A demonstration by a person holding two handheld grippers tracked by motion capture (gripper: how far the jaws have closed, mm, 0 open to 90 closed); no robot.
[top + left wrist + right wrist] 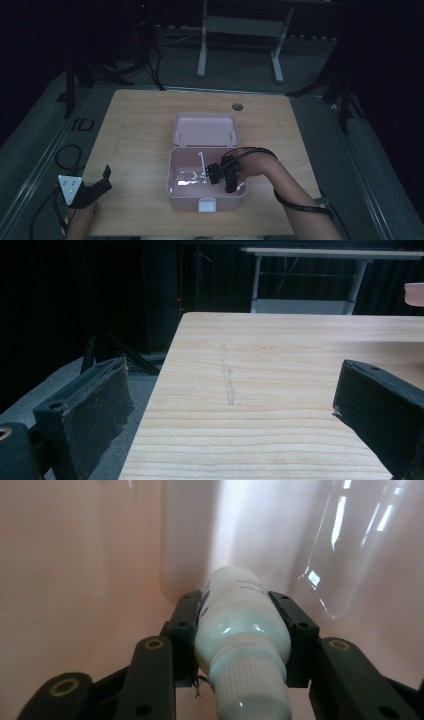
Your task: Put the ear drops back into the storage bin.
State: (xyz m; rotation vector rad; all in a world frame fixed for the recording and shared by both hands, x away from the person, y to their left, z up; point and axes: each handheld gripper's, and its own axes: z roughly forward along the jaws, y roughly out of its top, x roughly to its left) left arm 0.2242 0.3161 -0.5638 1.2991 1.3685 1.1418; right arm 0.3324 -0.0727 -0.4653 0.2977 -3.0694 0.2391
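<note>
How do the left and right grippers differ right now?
The left gripper is open with nothing between its jaws; the right gripper is shut on a white bottle. The left gripper sits over the wooden table's near left corner; the right gripper reaches inside the open pink box. Both have black jaws and are hand-held.

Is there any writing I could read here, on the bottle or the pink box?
White bottle in the right gripper: a label with blue print, too blurred to read.
Pink box: no writing visible.
Floor left of the table: white marking "ID".
</note>
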